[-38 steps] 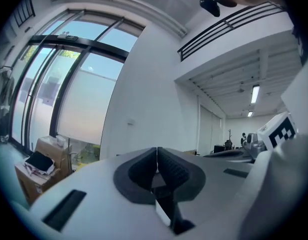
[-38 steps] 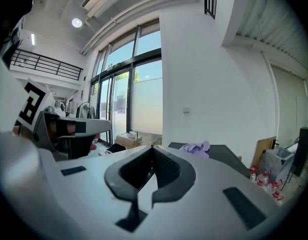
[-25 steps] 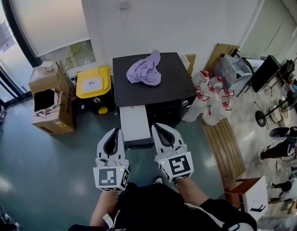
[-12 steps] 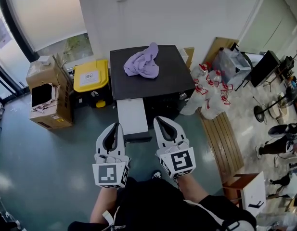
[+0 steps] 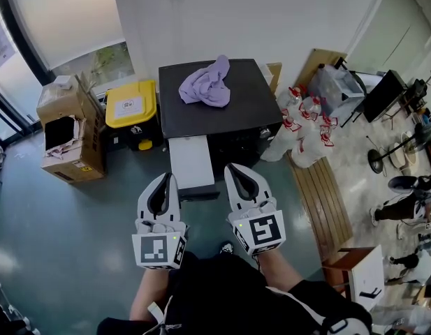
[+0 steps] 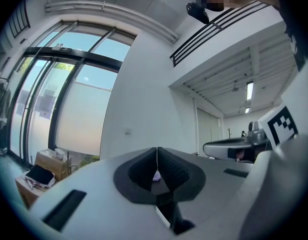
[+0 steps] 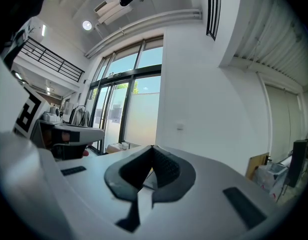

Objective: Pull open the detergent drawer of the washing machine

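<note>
The white drawer stands pulled out from the front of the black washing machine, on that machine's left side as the head view shows it. It reaches toward the person over the grey-green floor, and its dark near end lies between the two tools.

The left hand-held gripper sits just to the left of the drawer's near end and the right hand-held gripper just to the right of it. Both point toward the machine and neither has hold of the drawer. In the left gripper view the left tool's jaws are pressed together with nothing between the ribbed pads. The right gripper view shows the right tool's jaws pressed together as well, also with nothing between them.

A crumpled lilac cloth lies on the machine's flat black top, toward the back. To the machine's left stand a black box with a yellow lid and, beyond it, an open cardboard box. To the right, clear bottles with red caps cluster on the floor, next to wooden slats. A white wall rises behind the machine.
</note>
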Tool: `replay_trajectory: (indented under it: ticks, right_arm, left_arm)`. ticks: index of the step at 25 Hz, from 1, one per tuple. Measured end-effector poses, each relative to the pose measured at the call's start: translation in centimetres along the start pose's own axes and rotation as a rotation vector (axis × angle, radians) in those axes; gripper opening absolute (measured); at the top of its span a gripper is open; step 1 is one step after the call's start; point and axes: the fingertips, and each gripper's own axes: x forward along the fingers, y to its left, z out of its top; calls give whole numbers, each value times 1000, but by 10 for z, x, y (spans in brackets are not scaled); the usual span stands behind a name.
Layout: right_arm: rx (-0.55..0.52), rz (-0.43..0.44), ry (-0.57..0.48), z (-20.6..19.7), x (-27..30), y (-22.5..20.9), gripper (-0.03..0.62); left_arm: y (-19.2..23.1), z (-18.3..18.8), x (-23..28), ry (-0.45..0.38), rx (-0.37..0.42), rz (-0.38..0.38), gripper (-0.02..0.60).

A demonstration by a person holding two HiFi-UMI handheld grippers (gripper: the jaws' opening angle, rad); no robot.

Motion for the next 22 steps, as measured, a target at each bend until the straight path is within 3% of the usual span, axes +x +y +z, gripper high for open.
replay_trajectory:
  ticks: [22]
  right_arm:
    - [0,-8,6,-2,-2,-1,8]
  left_arm:
    - [-5,-2,-1,8,-10,-23,25]
